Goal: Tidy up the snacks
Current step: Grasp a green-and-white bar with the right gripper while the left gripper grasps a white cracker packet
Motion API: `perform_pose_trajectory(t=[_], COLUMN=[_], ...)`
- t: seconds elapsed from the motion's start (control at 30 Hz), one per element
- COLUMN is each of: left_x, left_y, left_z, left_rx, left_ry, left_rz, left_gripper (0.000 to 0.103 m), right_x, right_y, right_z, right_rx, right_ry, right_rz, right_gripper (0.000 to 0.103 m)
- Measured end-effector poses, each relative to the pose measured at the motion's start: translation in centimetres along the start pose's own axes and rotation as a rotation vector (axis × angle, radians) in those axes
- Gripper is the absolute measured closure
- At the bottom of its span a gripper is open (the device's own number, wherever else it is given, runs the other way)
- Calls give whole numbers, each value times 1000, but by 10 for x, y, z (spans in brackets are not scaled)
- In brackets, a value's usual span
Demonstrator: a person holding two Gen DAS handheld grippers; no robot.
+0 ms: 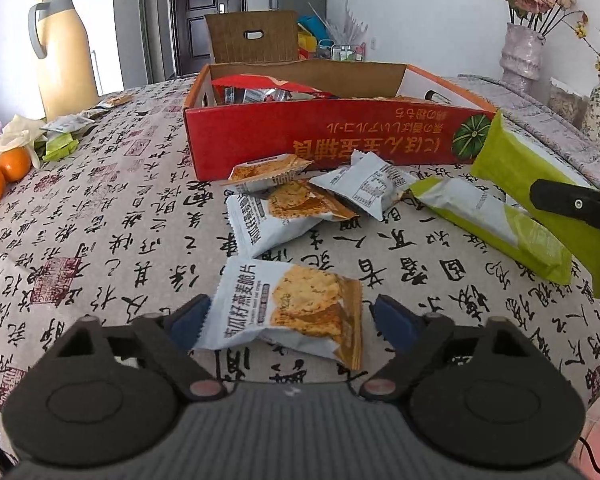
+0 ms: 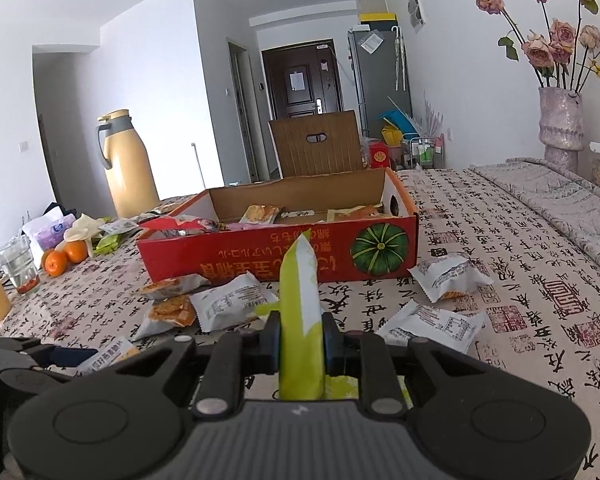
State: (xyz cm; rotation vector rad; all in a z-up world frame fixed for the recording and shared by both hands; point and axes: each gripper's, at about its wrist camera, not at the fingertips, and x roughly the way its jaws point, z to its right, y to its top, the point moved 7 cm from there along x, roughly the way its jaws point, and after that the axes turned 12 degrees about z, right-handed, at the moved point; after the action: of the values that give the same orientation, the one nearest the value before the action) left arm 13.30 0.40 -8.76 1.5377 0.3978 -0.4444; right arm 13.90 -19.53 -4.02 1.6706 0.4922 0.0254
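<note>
In the left wrist view, we see the left gripper (image 1: 286, 320) angled down toward the calligraphy-print tablecloth (image 1: 100, 216). Its fingers (image 1: 188, 322) stand spread on either side of a white-and-orange cracker packet (image 1: 292, 306) lying on the cloth; the left pad is at the packet's edge, the right pad is clear of it, and we cannot tell whether the left one presses. Further on lie more cracker packets (image 1: 284, 204) just before the red cardboard box (image 1: 328, 136), which holds snacks. At the right, the right gripper (image 1: 576, 206) grips a green wrapper (image 1: 540, 196), with another green bar (image 1: 496, 228) lying beside it.

In the right wrist view, we look along the right gripper (image 2: 302, 344), tilted gently down toward the red box (image 2: 260, 252). Its fingers (image 2: 334, 344) are pressed close, pinching the long green-and-white snack bar (image 2: 300, 312), which stands upright between them above the table. White packets (image 2: 432, 326) lie scattered before the box.
</note>
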Motion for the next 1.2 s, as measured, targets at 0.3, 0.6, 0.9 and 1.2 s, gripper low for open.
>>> perform_pose_trajectory(t=[0.3, 0.6, 0.9, 1.2], left_x=[-8, -13, -23, -28], left_y=[0, 4, 22, 53], left_z=[9, 12, 15, 21], left_rx=[23, 27, 19, 2], left_ry=[-35, -40, -35, -43], left_rz=[21, 35, 88, 159], left_gripper=[46, 50, 50, 50], right_x=[-1, -2, -5, -2], right_y=[0, 0, 0, 11], right_z=[0, 2, 2, 5], right_rx=[1, 5, 6, 8], right_ry=[0, -2, 1, -9], right_rz=[0, 3, 15, 48], right_gripper=[84, 84, 84, 84])
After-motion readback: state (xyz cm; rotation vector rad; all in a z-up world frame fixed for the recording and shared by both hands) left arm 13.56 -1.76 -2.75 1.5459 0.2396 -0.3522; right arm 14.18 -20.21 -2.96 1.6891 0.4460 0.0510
